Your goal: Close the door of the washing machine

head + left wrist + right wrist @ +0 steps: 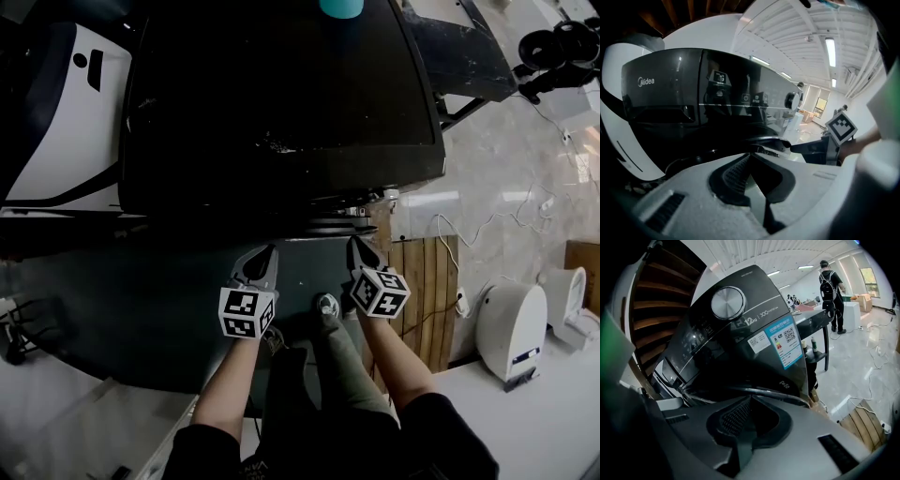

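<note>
Claws both clenched, empty: left claw [269, 253] and right claw [356, 246] at the front of the glossy black front-loading washing machine [281, 103]. Round dark door [759, 391] sits just ahead of the tips. Whether it is latched is unclear; a final push probably remains.

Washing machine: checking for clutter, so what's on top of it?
A teal round object sits at the washing machine's far edge; the frame cuts off its upper part.

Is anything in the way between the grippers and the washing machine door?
Nothing visible is. The left gripper and right gripper, both shut and empty, point straight at the washing machine, and the dark curved door rim lies just ahead of them with only air between.
</note>
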The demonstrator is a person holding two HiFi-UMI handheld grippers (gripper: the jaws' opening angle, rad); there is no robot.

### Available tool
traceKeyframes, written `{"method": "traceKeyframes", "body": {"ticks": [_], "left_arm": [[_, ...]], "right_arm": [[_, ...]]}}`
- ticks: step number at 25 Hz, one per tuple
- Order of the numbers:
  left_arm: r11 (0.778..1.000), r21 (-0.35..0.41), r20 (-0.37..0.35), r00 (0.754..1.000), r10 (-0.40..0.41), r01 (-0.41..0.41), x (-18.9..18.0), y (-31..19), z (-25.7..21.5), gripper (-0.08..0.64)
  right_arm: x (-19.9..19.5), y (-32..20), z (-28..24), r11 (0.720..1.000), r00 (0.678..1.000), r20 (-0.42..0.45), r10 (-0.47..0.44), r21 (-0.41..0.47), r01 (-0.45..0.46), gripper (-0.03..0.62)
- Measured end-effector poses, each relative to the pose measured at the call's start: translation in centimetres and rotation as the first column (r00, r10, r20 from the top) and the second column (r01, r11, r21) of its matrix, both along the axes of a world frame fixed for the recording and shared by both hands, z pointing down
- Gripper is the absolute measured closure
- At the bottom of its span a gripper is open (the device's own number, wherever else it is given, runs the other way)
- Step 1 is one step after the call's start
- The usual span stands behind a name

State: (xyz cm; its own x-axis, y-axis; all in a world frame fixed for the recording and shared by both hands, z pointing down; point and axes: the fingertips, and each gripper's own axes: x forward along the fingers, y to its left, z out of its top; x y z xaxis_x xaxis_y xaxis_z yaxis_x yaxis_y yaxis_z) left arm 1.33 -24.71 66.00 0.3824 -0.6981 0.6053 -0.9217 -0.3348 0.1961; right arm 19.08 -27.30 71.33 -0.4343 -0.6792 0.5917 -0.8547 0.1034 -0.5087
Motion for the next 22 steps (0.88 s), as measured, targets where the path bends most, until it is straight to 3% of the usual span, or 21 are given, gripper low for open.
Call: {"method": "traceKeyframes", "body": {"ticks": [5,14,22], "left_arm": [[0.999,0.002,0.020,0.998,-0.054,0.054,-1.9,-0.8,0.3,0.549],[0.993,0.021,-0.018,0.993,-0.119,0.119,-2.4,-2.4,0.0,0.549],[0.995,0.024,0.015,0.995,-0.096,0.095,-2.3,-2.9,0.1,0.549]], "right_arm": [[-0.2,-1.7,0.1,1.000,1.000,0.014,0.018,0.009,-0.018,0.592],[-0.4,-2.8,0.1,0.999,0.998,0.038,0.044,-0.002,-0.044,0.591],[-0.4,-3.1,0.2,0.998,0.999,-0.007,0.053,-0.014,-0.053,0.591]]}}
